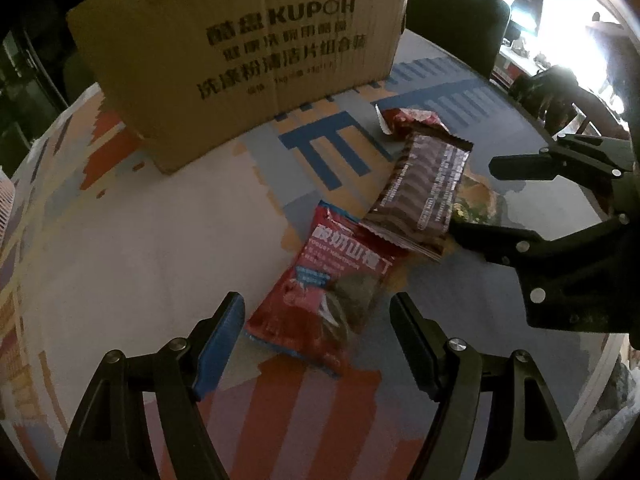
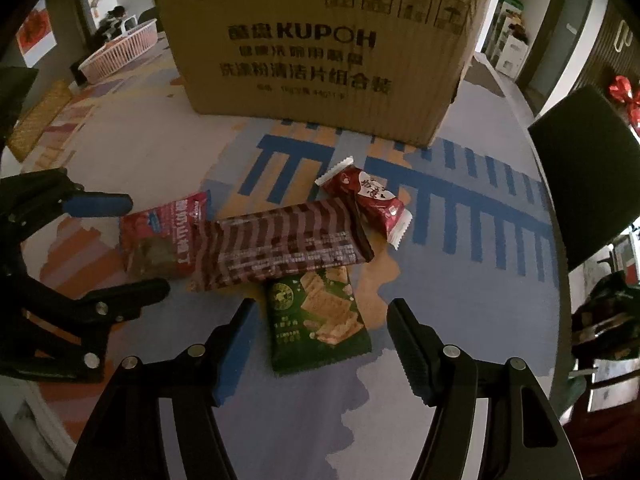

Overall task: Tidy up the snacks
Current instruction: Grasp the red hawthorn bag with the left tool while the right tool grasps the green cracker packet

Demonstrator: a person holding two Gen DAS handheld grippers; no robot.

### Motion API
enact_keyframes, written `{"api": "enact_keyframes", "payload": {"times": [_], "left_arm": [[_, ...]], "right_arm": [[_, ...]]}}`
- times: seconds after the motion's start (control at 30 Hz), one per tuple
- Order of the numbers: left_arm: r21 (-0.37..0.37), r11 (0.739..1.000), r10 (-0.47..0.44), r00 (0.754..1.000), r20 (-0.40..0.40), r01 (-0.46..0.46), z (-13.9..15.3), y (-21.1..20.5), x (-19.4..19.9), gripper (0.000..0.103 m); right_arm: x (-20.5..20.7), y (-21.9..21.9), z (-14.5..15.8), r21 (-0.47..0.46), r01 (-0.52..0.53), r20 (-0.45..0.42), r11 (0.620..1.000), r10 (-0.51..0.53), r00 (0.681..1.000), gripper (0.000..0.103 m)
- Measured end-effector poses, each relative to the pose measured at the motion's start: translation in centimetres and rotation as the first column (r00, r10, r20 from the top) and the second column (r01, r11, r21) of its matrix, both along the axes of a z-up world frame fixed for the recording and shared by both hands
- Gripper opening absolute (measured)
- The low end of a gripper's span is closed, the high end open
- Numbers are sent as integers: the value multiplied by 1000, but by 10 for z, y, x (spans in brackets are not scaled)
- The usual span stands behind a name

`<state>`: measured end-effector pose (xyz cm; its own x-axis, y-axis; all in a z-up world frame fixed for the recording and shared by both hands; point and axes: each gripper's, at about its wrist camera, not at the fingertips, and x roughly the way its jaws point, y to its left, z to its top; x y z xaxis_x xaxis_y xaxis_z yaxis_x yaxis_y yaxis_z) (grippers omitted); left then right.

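Observation:
Several snack packets lie together on the patterned table. A red yogurt-hawthorn packet (image 1: 332,280) (image 2: 160,236) lies just ahead of my left gripper (image 1: 318,320), which is open and empty with its jaws either side of the packet's near end. A long brown striped packet (image 1: 424,192) (image 2: 280,244) overlaps it. A green cracker packet (image 2: 320,320) (image 1: 476,200) lies between the jaws of my right gripper (image 2: 322,332), which is open and empty. A small red candy packet (image 1: 408,120) (image 2: 368,200) lies behind. A KUPOH cardboard box (image 1: 248,56) (image 2: 320,48) stands beyond.
The right gripper shows in the left wrist view (image 1: 472,200); the left gripper shows in the right wrist view (image 2: 148,244). A pink basket (image 2: 124,48) and a woven mat (image 2: 38,118) sit at the table's far left. A dark chair (image 2: 588,168) stands beside the table.

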<state>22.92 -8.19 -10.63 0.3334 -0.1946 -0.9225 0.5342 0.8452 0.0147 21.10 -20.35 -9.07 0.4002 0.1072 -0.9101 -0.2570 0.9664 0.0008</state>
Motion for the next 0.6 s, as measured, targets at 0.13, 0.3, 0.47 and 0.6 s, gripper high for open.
{"api": "enact_keyframes", "payload": {"times": [0.13, 0.3, 0.47, 0.6], "left_arm": [[-22, 1000, 21, 1000, -17, -21, -3, 2, 7, 74], [-48, 997, 56, 998, -13, -57, -3, 1, 12, 69], [-90, 991, 103, 995, -20, -104, 2, 4, 13, 46], [-134, 980, 142, 988, -55, -148, 3, 10, 12, 41]], "right_arm": [[5, 0, -4, 11, 7, -11, 1000, -7, 1000, 66], [11, 1, -9, 32, 23, -19, 999, -23, 1000, 64], [15, 3, -8, 49, 34, -5, 998, -33, 999, 48], [12, -2, -6, 69, 41, -8, 997, -41, 999, 43]]}}
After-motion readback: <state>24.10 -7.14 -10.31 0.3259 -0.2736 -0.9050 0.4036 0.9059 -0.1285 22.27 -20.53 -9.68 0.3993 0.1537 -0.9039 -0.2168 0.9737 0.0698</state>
